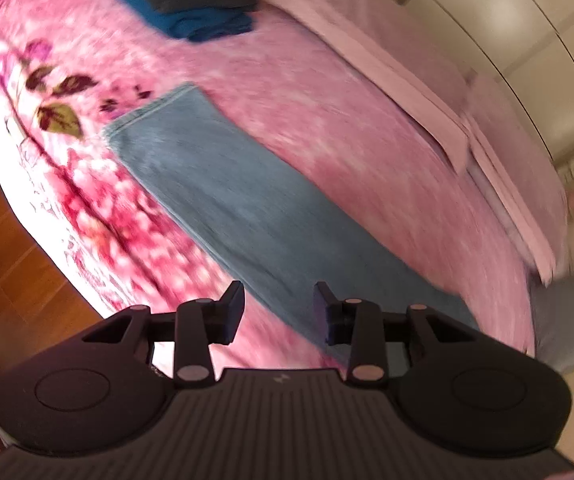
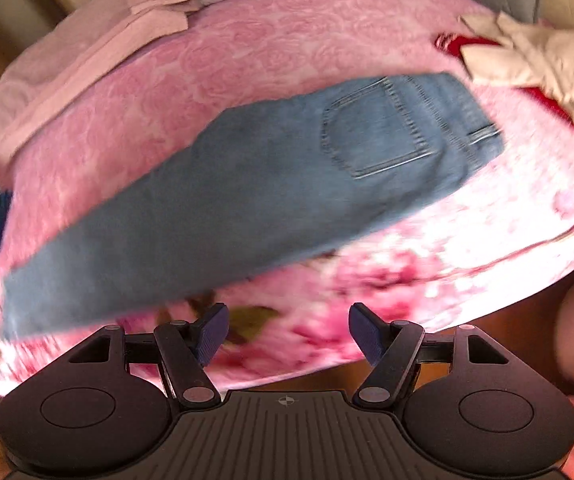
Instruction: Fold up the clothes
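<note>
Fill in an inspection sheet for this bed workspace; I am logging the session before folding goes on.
Surface: pink floral bedspread on a bed.
Job's things: blue jeans lying flat, folded lengthwise, back pocket up; leg end towards the folded stack.
Clutter: folded stack of dark and blue clothes; red and cream garments heaped near the waistband; pink pillows.
Grippers: left gripper jaws apart, empty, above the jeans; right gripper jaws apart, empty, at the bed edge.
Cables: nothing seen.
Surroundings: wooden floor; cream wardrobe doors.
</note>
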Demonstrator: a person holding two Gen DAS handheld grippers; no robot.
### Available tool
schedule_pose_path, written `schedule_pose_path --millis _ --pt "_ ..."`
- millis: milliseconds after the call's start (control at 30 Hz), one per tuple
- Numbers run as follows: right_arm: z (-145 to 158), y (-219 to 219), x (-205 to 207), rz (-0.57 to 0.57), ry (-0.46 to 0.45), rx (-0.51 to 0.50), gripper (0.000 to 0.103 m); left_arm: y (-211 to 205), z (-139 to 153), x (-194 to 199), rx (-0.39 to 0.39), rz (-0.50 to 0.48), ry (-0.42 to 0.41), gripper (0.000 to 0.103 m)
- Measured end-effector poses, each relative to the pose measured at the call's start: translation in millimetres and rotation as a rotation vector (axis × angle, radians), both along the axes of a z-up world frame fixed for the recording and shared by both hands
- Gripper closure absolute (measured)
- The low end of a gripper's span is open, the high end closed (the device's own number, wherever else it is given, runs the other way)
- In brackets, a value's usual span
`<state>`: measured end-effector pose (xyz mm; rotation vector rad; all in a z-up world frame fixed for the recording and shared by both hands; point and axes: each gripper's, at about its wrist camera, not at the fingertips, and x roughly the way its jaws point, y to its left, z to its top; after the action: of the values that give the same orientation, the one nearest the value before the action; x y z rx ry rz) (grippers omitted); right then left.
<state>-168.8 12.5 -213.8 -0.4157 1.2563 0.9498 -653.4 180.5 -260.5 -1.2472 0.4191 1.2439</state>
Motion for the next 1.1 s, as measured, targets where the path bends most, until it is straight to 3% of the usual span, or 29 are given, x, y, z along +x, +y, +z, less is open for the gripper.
schedule_pose_path --millis 200,333,500,600,800,900,1100 --pt "-29.0 31.8 -24.4 -0.083 0.042 0.010 0.033 46.1 -43.6 -41.0 -0.036 0.059 -0.004 0.071" --pt "-48.9 40.5 -30.4 -0.095 0.042 0.022 0.033 55.9 -72.7 -57.4 -0.048 0.139 -0.063 0.070" --pt "-74.9 32.0 -12.9 -0.099 0.004 0.130 0.033 56.1 -106.3 -62.2 -0.009 0.172 -0.146 0.070" --pt "-96.4 23.8 5.1 -0.090 -0.012 0.253 0.033 49.8 -124.5 -65.9 0.036 0.190 -0.184 0.070" --pt "-122.5 -14.7 20.5 -0.106 -0.042 0.472 0.033 33.4 -157.6 -74.9 0.148 0.219 -0.238 0.070" --pt "-134.3 -37.9 25.2 -0.117 -0.060 0.570 0.033 25.1 -160.9 -79.9 0.202 0.213 -0.256 0.069" --pt "-131.2 -89.8 17.3 -0.168 0.002 0.556 0.033 23.6 -160.0 -87.1 0.206 0.265 -0.264 0.068"
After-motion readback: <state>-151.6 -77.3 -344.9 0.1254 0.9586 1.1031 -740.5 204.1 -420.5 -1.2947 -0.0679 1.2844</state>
